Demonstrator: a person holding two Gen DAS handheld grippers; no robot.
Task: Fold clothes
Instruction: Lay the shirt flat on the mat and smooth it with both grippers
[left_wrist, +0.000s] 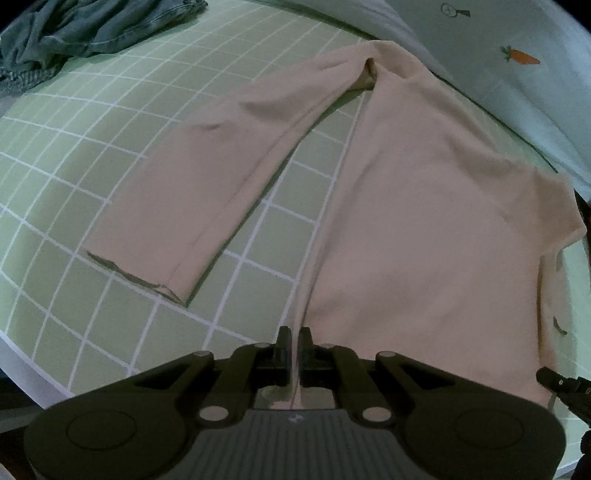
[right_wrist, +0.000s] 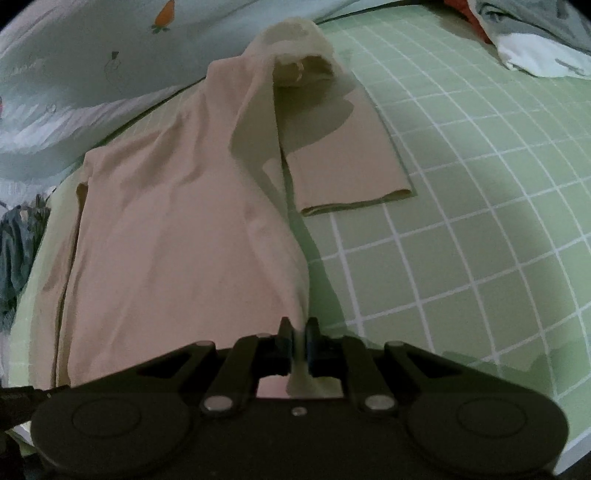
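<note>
Denim heap (left_wrist: 92, 29) nearby (well apart)

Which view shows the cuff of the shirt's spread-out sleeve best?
The right wrist view: the sleeve cuff lies flat on the green grid mat, its whole hem edge clear. The left wrist view shows the other sleeve's cuff, darker and at a slant, on the beige shirt.

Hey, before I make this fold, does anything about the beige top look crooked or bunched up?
Yes. In the right wrist view, the beige top has its shoulder humped up off the green grid mat, so that sleeve lies partly shadowed instead of flat. The other sleeve lies flat, splayed outward.
</note>
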